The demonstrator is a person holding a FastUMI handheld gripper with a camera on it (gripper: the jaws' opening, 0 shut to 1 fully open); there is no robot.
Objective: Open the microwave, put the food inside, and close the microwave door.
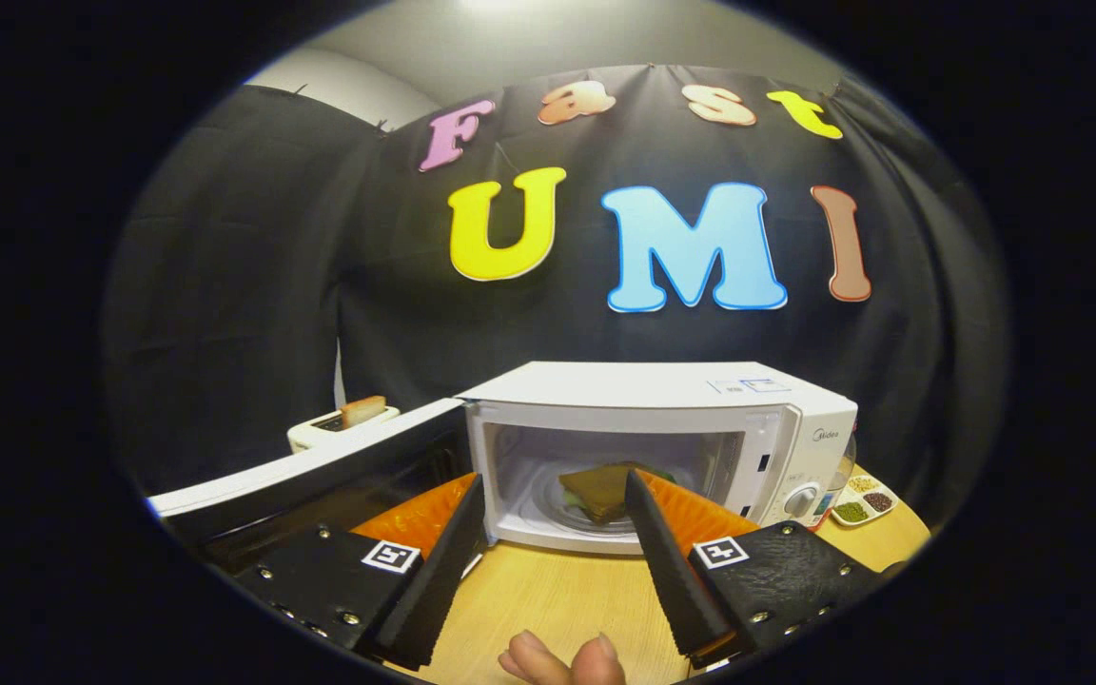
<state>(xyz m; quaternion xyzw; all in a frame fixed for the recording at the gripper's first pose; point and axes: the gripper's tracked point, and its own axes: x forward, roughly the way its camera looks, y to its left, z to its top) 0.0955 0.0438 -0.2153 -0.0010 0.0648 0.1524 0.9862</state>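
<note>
Claw [556, 487] open and empty, level before the open microwave [700, 419], sandwich [600, 492] inside.

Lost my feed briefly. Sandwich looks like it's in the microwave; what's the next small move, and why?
Probably swing the gripper over to the open door and start pushing it shut. The sandwich already lies on the turntable inside the microwave, and the open fingers hold nothing, so only closing seems left.
</note>
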